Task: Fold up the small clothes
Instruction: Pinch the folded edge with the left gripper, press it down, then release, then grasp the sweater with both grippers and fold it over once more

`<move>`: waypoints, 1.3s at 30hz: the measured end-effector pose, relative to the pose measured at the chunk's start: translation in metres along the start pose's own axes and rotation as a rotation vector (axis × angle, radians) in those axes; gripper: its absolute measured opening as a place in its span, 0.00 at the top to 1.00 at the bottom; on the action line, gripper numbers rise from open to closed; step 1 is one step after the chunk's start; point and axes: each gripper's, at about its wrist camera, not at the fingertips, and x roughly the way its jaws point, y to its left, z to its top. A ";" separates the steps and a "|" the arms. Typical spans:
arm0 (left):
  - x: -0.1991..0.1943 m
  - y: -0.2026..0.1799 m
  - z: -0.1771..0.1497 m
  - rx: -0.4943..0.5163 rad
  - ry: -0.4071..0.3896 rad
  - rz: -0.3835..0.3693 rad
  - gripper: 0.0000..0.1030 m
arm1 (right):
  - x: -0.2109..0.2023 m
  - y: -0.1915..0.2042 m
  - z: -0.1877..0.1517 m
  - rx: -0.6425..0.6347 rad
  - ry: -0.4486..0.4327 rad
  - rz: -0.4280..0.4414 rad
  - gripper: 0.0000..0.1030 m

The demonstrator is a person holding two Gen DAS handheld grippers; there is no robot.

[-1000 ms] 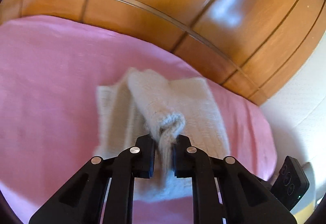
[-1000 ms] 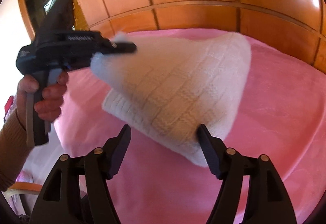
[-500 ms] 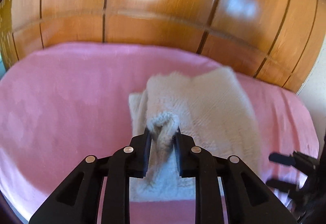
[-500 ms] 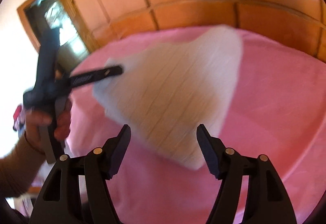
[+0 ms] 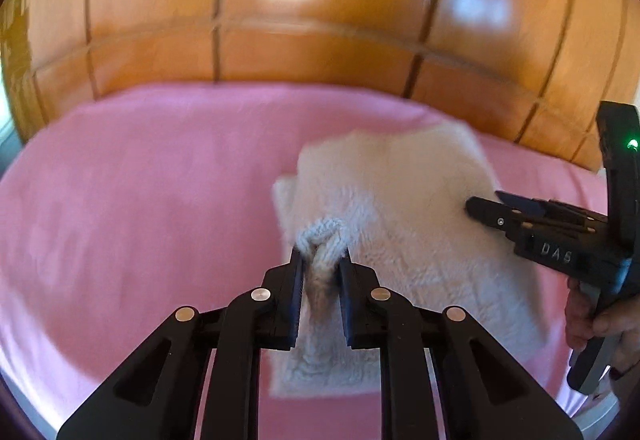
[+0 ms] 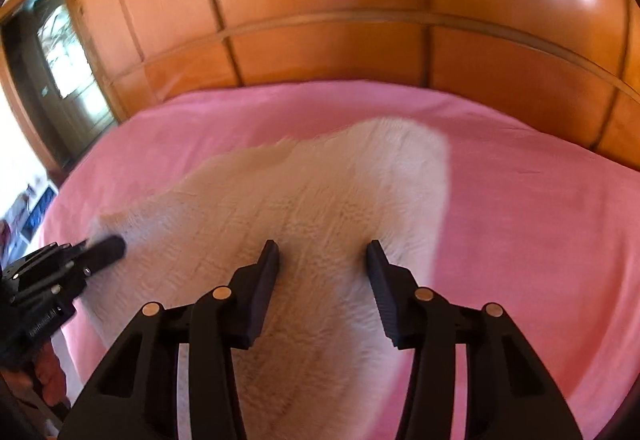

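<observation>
On pink bed cover (image 5: 140, 200): cream knit garment (image 5: 420, 240), chunky ribbed weave, fuzzy nap, partly folded, one layer lying over another. Left gripper (image 5: 320, 260) fingers narrow, closing, pinching bunched knit edge lifted off cover. Right gripper (image 6: 322, 252) fingers half spread, closing, garment fabric between them, pads not pressing it. Cover soft, matte, slightly mottled. Behind bed, glossy orange-brown wood panels (image 6: 320, 20), grooved into rectangles, bright glare spots. Hand (image 5: 600, 320) on right gripper handle at frame edge in left view.
</observation>
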 end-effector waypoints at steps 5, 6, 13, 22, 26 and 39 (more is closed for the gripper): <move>-0.014 0.023 -0.005 -0.147 -0.032 -0.029 0.71 | 0.011 0.016 -0.014 -0.027 -0.068 -0.072 0.53; -0.020 0.019 -0.001 -0.133 -0.062 -0.032 0.71 | 0.011 0.013 -0.015 -0.015 -0.075 -0.064 0.53; -0.010 -0.024 0.012 0.027 -0.074 0.001 0.51 | 0.001 0.008 -0.024 0.011 -0.113 -0.042 0.52; -0.012 -0.027 0.006 0.066 -0.092 0.005 0.35 | -0.006 0.004 -0.027 0.036 -0.132 -0.011 0.51; -0.013 -0.028 0.005 0.076 -0.095 0.025 0.35 | -0.008 0.003 -0.027 0.043 -0.130 0.000 0.45; -0.007 -0.008 0.001 0.056 -0.079 0.068 0.35 | -0.023 -0.021 -0.020 0.116 -0.064 0.077 0.10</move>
